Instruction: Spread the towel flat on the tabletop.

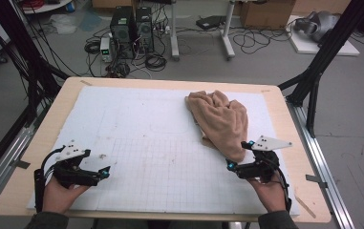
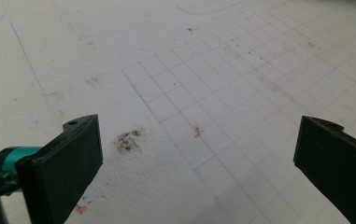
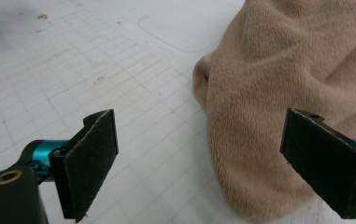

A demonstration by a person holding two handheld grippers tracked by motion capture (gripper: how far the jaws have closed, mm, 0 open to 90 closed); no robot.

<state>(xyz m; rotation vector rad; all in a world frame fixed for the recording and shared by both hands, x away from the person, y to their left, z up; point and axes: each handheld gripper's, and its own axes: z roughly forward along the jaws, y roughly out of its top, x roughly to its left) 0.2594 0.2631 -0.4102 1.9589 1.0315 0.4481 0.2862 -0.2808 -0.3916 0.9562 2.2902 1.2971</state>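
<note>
Toward the far right corner of the tabletop point(image 1: 284, 112), a crumpled tan terry-cloth towel point(image 1: 221, 119) lies on the white gridded foam mat point(image 1: 141, 143) that covers most of the wooden surface. The towel runs as a bunched heap from near the far edge down toward the near right, its lower end tapering to a rounded fold.

Near the right edge, the right gripper point(image 1: 237, 156) is held low over the mat, with its fingers spread wide and nothing clamped between them. In the right gripper view, the towel point(image 3: 288, 93) lies ahead of the gripper point(image 3: 203, 158); its nearest fold reaches in between the two fingers on the side of the one at that view's right, but I cannot tell whether either pad touches the cloth.

Near the left corner of the near edge, the left gripper point(image 1: 104, 163) hovers over bare mat, well apart from the towel. In the left gripper view its fingers point(image 2: 73, 168) stand wide apart and empty, with a dark smudge point(image 2: 129, 140) and a small orange mark point(image 2: 197, 132) on the mat point(image 2: 213, 70) between them.
</note>
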